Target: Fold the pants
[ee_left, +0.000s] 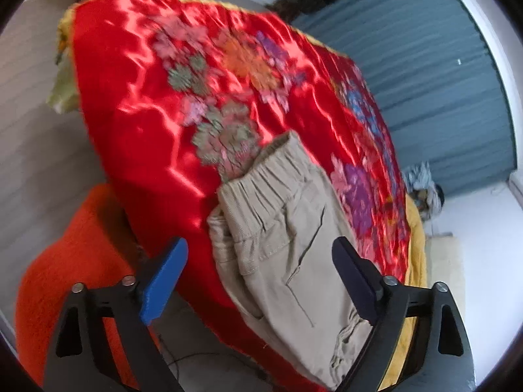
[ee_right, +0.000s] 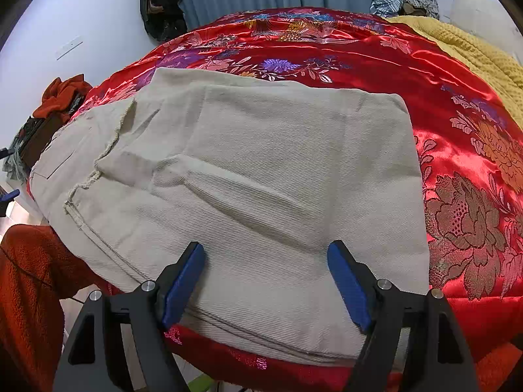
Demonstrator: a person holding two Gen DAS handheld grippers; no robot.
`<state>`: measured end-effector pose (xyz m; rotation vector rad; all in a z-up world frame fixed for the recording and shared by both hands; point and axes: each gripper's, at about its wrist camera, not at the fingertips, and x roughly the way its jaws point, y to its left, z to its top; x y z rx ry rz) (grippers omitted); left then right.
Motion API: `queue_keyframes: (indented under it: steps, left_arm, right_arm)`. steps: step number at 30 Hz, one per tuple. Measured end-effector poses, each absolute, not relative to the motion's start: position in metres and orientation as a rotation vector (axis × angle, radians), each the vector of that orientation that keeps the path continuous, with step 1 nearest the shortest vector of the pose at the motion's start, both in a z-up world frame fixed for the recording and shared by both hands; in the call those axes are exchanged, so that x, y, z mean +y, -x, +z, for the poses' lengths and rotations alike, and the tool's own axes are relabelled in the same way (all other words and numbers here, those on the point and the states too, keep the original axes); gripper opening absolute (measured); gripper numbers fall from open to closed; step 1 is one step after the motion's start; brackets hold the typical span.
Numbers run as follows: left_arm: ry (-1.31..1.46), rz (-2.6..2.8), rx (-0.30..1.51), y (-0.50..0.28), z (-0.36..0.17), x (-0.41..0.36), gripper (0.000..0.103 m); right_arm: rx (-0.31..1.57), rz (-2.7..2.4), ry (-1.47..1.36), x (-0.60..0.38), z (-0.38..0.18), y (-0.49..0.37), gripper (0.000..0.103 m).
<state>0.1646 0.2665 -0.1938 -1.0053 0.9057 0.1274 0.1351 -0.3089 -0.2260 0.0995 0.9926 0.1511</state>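
1. Beige twill pants (ee_right: 261, 179) lie on the red satin bedspread (ee_right: 457, 104) near the bed's front edge, already doubled over: a raw hem lies across the top layer in your right wrist view, and several stacked edges show along the near side.
2. In your left wrist view the elastic waistband (ee_left: 264, 176) sits at the far end of the bundle, with a pocket seam below it, so the waist end looks untucked for now.
3. Judging from this, at least one fold is done; one more fold and some smoothing of the creases across the middle probably remain.
4. Your left hand-held gripper (ee_left: 261, 281) hovers with jaws spread, the cloth beneath them but not pinched.
5. Your right hand-held gripper (ee_right: 264, 284) is likewise spread wide above the near edge, holding nothing.
6. The left view is blurred, so stitching and bedspread flowers are hard to read there.
7. You cannot see how many layers lie underneath, nor where the leg ends finish; the near corner is cut off behind the right jaw.
8. A yellow blanket (ee_right: 474, 52) covers the bed's far side.
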Motion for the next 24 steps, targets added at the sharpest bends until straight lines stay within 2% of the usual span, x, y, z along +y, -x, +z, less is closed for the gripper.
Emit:
queue_keyframes:
  steps: [2,4,6,9,11,14,15,16,17,18,20,24]
  left_arm:
    - [1.017,0.130,0.935,-0.174,-0.204,0.267,0.081]
    - [1.044,0.137,0.931,-0.178,-0.214,0.270,0.072]
    - [1.052,0.135,0.936,-0.180,-0.219,0.268,0.057]
    - [1.016,0.152,0.943,-0.179,-0.221,0.266,0.046]
    - [1.011,0.149,0.951,-0.180,-0.227,0.266,0.046]
    - [1.000,0.153,0.969,-0.187,-0.232,0.265,0.060]
    - [0.986,0.158,0.971,-0.191,-0.231,0.262,0.060]
    - [0.968,0.170,0.975,-0.191,-0.229,0.261,0.053]
    - [0.952,0.175,0.973,-0.193,-0.226,0.259,0.039]
    - [0.932,0.182,0.964,-0.193,-0.220,0.257,0.032]
    - [0.907,0.186,0.950,-0.191,-0.212,0.254,0.024]
    - [0.821,0.180,0.906,-0.187,-0.182,0.242,0.020]
  right_arm:
    - [0.994,0.151,-0.100,-0.309,-0.226,-0.135,0.078]
    - [0.993,0.152,-0.100,-0.309,-0.226,-0.135,0.078]
    - [0.992,0.154,-0.098,-0.308,-0.227,-0.136,0.078]
    - [0.990,0.156,-0.096,-0.308,-0.227,-0.135,0.078]
    - [0.990,0.157,-0.096,-0.308,-0.227,-0.135,0.078]
    - [0.988,0.156,-0.093,-0.307,-0.227,-0.135,0.078]
    - [0.989,0.156,-0.091,-0.307,-0.226,-0.135,0.078]
    - [0.989,0.157,-0.091,-0.307,-0.226,-0.135,0.078]
    - [0.989,0.157,-0.092,-0.307,-0.226,-0.135,0.078]
    - [0.989,0.157,-0.092,-0.307,-0.226,-0.135,0.078]
    - [0.988,0.157,-0.092,-0.307,-0.226,-0.135,0.078]
    - [0.987,0.159,-0.091,-0.308,-0.227,-0.136,0.078]
